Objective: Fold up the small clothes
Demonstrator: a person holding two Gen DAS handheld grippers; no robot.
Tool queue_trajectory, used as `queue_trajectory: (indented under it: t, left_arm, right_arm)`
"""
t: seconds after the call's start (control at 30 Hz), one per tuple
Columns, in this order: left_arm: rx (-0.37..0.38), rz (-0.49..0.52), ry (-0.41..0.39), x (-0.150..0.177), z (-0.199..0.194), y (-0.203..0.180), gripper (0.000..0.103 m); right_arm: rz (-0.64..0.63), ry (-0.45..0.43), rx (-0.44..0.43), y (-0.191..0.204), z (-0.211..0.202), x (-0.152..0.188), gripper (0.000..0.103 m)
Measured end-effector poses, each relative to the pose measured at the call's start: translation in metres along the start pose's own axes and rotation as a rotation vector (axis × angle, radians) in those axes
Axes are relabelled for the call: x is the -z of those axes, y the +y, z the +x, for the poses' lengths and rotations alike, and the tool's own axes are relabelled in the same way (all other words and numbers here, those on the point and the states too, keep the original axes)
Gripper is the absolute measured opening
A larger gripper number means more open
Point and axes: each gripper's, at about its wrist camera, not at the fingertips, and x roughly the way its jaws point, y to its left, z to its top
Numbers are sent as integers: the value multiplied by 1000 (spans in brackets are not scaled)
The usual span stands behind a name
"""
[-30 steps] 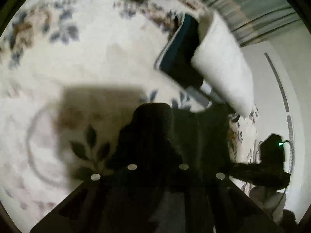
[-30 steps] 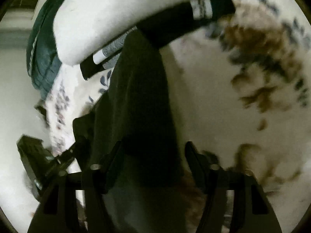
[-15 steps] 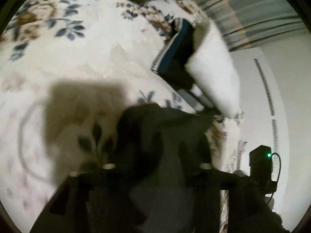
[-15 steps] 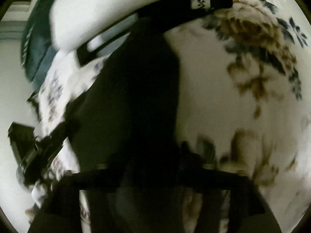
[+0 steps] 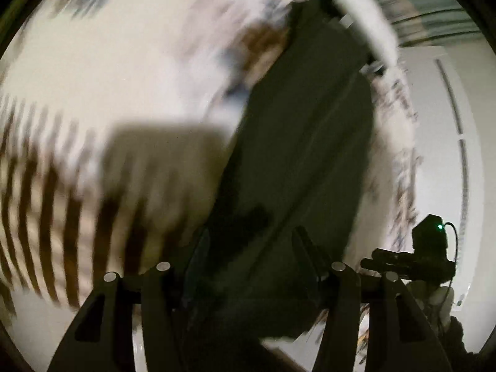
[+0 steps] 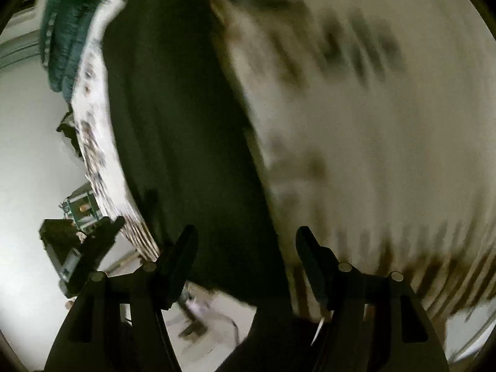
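A dark garment lies stretched out long on the floral bedspread; it also shows in the right wrist view. My left gripper stands with its fingers apart over the garment's near end, the cloth lying between them. My right gripper also has its fingers wide apart over the garment's near end. Both views are motion-blurred, so any contact with the cloth is unclear. My right gripper also shows at the lower right of the left wrist view.
A white folded item on dark clothes lies at the far end of the garment. A teal quilted blanket hangs at the bed's far corner. The bed edge and pale floor run along the left of the right wrist view.
The garment was bunched in both grippers; now it lies stretched out long and flat. Both grippers have opened and are moving fast, blurring the views.
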Motion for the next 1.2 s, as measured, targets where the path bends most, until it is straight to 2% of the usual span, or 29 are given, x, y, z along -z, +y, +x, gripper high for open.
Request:
queue_trajectory:
  t: [0.1, 0.17, 0.2, 0.23, 0.27, 0.3, 0.33, 0.47, 0.57, 0.6, 0.63, 0.67, 0.73, 0.77, 0.8, 0.93, 1.0, 1.03, 1.07, 1.1, 1.13, 1.17, 1.2]
  left_arm:
    - [-24, -27, 56, 30, 25, 19, 53]
    - [-26, -25, 56, 47, 37, 23, 48]
    - [-24, -14, 29, 52, 37, 22, 18]
    - [-38, -3, 10, 56, 37, 20, 5]
    - [-27, -1, -7, 59, 35, 18, 5]
    - [-10, -6, -39, 62, 29, 16, 5]
    - [11, -21, -61, 65, 21, 15, 5]
    - [89, -52, -84, 70, 4, 23, 5]
    - [72, -9, -43, 68, 17, 27, 6]
    - [77, -18, -10, 64, 25, 31, 9]
    - [75, -22, 8, 64, 28, 35, 9]
    - [70, -26, 23, 63, 34, 35, 17]
    - [85, -19, 31, 65, 35, 42, 37]
    - [98, -15, 33, 69, 34, 48, 53]
    - [119, -14, 39, 72, 37, 51, 60]
    - [130, 10, 98, 81, 58, 56, 61]
    - [115, 21, 79, 82, 58, 49, 61]
    - [106, 21, 68, 82, 57, 42, 59]
    - [93, 22, 54, 84, 54, 38, 34]
    - [82, 17, 52, 85, 53, 36, 9]
    - [89, -7, 46, 87, 49, 35, 9]
    - [90, -30, 36, 90, 44, 33, 9]
    - [95, -45, 29, 92, 39, 31, 8]
  right_arm:
    - [16, 37, 19, -16, 42, 38, 67]
    - [20, 46, 3, -18, 67, 55, 67]
    - [19, 51, 0, -13, 85, 61, 67]
    - [18, 45, 3, -13, 92, 66, 67]
    - [14, 34, 12, -10, 99, 71, 58]
    - [-1, 2, 28, -3, 105, 77, 37]
    - [-20, -2, 39, 1, 108, 81, 7]
    - [-79, -59, 124, 18, 101, 106, 6]
    - [-34, -59, 108, 14, 105, 115, 6]
    - [-28, -48, 110, 18, 113, 111, 7]
    - [-17, -35, 108, 17, 118, 109, 12]
    - [-6, -23, 101, 12, 118, 107, 22]
    - [-9, 1, 67, 11, 130, 108, 36]
    - [-12, 8, 55, 13, 133, 107, 42]
    - [-11, 24, 32, 11, 141, 108, 44]
    - [17, 66, -14, 9, 162, 107, 50]
    - [22, 74, -24, 14, 174, 108, 51]
    - [15, 75, -18, 19, 178, 109, 52]
    - [4, 74, -13, 25, 181, 110, 52]
    - [-7, 67, -3, 31, 184, 112, 48]
    - [-22, 62, -8, 38, 185, 116, 35]
    - [-36, 64, -16, 44, 185, 119, 14]
    - [-46, 60, -18, 53, 189, 125, 12]
